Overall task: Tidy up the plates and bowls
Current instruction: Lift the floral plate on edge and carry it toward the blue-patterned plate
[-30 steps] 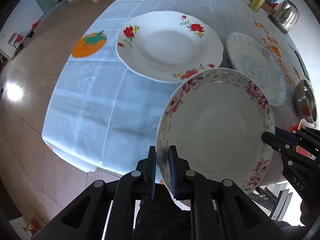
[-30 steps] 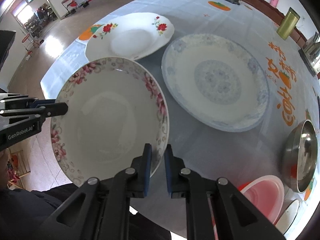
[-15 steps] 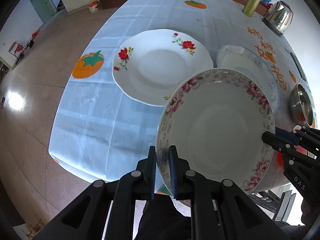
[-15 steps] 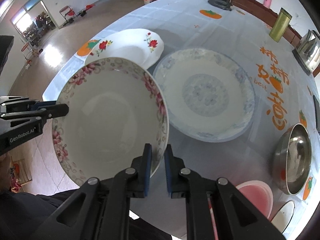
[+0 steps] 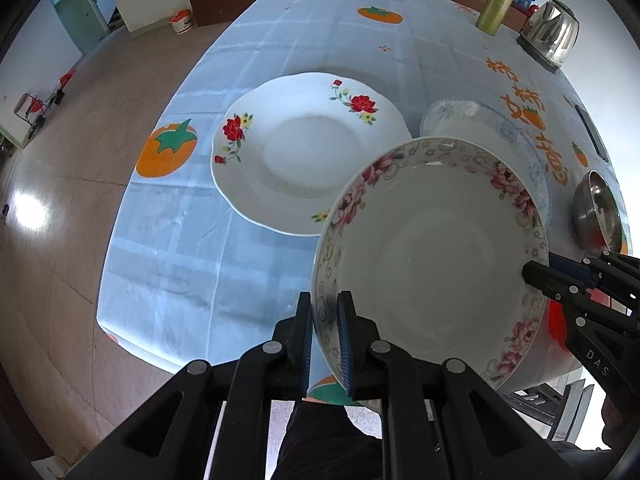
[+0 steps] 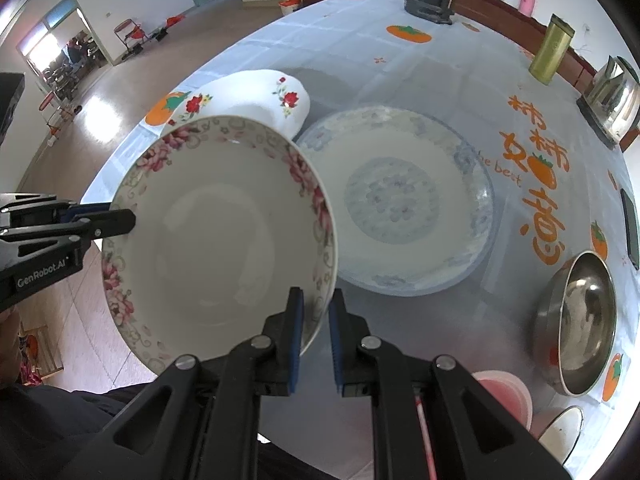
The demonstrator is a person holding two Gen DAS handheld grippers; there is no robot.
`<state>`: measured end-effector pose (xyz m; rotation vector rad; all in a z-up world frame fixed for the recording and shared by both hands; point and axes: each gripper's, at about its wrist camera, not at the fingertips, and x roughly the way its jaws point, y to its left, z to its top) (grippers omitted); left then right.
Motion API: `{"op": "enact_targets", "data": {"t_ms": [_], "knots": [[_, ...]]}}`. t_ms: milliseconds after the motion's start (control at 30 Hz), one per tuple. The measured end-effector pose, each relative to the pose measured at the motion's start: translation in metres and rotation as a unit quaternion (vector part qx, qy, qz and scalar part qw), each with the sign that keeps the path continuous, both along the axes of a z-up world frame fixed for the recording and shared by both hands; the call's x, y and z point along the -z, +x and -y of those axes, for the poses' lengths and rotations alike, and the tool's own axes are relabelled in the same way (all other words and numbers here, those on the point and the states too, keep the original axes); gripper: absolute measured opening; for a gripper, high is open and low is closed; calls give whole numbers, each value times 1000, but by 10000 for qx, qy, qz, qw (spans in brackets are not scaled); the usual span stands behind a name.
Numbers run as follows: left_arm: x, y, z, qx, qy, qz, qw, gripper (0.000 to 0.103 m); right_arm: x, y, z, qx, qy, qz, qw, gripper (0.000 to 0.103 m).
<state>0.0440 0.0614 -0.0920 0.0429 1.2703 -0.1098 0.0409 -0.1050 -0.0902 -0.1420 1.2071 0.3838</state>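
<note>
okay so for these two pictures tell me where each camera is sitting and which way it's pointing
Left wrist: sits on the left gripper, aimed steeply down at the floral bowl and red-rose plate; a dark trouser leg shows below.
Right wrist: sits on the right gripper, aimed steeply down at the blue-patterned plate and steel bowl; dark clothing shows below.
Shared: the bowl, clamped at opposite rims, both plates, and each view shows the other gripper.

Table (image 6: 460,92) — cloth-covered — bears two plates (image 6: 400,204), steel bowl (image 6: 580,316).
</note>
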Motion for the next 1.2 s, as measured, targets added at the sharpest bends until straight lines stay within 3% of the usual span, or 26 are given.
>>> {"op": "enact_targets", "data": {"t_ms": [1200], "knots": [[-6,36,35,418,-51,63,9991,13,-5,27,36,410,-9,147,9991,13]]}}
